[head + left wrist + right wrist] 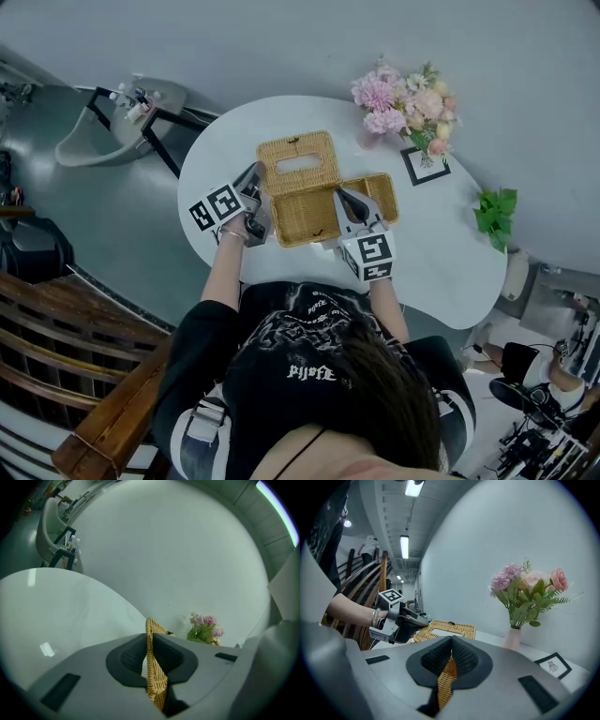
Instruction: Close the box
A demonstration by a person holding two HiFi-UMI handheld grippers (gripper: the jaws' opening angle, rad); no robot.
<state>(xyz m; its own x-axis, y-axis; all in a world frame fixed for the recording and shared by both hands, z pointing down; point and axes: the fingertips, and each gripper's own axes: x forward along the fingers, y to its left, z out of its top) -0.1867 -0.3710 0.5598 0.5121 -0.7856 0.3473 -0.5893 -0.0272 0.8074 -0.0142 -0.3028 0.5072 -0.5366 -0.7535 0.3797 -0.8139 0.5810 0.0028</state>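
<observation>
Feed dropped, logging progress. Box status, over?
Left gripper shut on slotted lid of tan woven wicker box. Right gripper shut on box's wicker edge. Lid open, nothing blocking.

The left gripper (150, 667) is blocking out the wicker box (305, 217) in its own view, all but one thin edge of the lid (151, 639). The right gripper (342, 199) is covering part of the flap (382, 190). The framed print (425, 166) is showing too small to read.

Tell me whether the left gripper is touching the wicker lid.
Touching. In the left gripper view, the left gripper has its fingers pressed against both faces of the wicker lid.
</observation>
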